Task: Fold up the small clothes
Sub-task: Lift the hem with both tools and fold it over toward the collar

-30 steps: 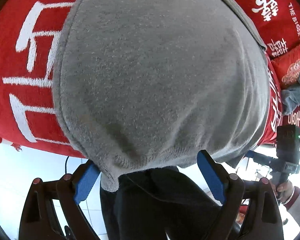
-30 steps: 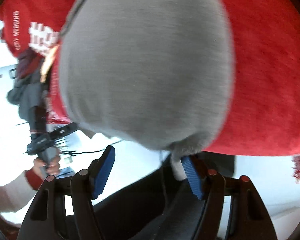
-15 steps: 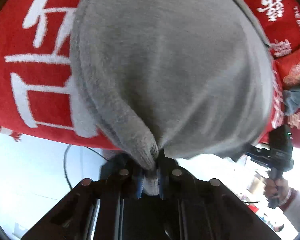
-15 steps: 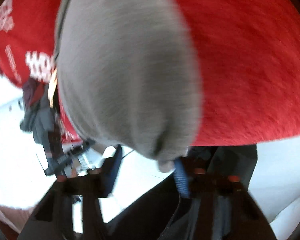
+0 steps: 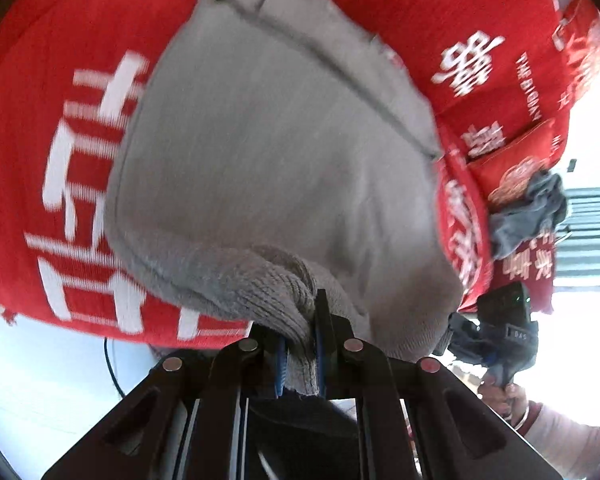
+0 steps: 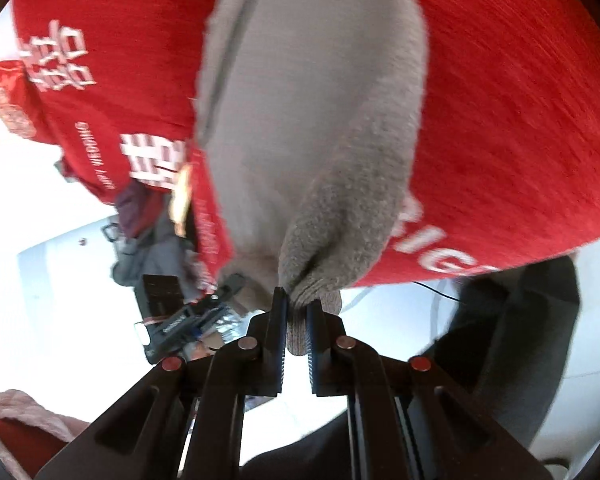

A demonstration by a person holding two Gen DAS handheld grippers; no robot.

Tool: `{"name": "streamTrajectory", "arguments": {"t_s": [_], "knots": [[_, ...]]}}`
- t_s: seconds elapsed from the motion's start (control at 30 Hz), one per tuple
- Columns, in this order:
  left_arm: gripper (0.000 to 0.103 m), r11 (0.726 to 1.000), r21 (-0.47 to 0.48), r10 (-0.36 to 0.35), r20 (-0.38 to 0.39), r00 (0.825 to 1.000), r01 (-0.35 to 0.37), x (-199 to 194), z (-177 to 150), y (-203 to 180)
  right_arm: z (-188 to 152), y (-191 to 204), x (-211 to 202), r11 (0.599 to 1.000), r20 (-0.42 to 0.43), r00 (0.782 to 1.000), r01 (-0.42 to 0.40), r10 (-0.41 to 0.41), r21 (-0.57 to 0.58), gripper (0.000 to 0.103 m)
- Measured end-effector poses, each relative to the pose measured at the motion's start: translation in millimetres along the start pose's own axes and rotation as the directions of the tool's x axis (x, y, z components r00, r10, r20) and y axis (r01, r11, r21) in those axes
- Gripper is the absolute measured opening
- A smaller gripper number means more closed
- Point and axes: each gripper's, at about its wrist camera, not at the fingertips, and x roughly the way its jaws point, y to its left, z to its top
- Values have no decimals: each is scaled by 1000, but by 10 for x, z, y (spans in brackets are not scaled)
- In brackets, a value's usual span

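Observation:
A grey knitted garment (image 5: 276, 152) lies on a red cloth with white characters (image 5: 60, 128). My left gripper (image 5: 300, 344) is shut on the garment's near ribbed corner, which bunches up between the blue pads. In the right wrist view the same grey garment (image 6: 300, 128) hangs from its other near corner, and my right gripper (image 6: 296, 320) is shut on that corner. Both near corners are lifted off the red cloth (image 6: 520, 120). The right gripper and the hand holding it (image 5: 500, 340) show at the lower right of the left wrist view.
A small pile of dark grey clothes (image 5: 528, 212) lies on the red cloth at the far right. A red cushion (image 5: 512, 168) sits behind it. White floor (image 5: 40, 380) and a black cable (image 5: 110, 364) show below the cloth's edge. My left gripper's body (image 6: 180, 312) appears in the right wrist view.
Both grippers went from open around the garment's near corners to shut on them. Both have risen, lifting the near edge of the grey garment off the red cloth.

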Motion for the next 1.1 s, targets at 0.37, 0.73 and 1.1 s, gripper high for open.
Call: {"name": "streamTrajectory", "arguments": {"t_s": [0.37,0.73,1.1], "knots": [[12,997,64,-39,129,991,31,-342,823,-282,319,784,-238,968,178,952,-240,248,-68,5],[12,999,35,36,128,991,-41,-120,1450,-432,1133,966,-454,981,195,962,-186,192,-48,5],[12,998,17,51,232,971,-56,-214,2213,-592,2042,1373,-527,965,201,946,-233,253,-118,5]]}}
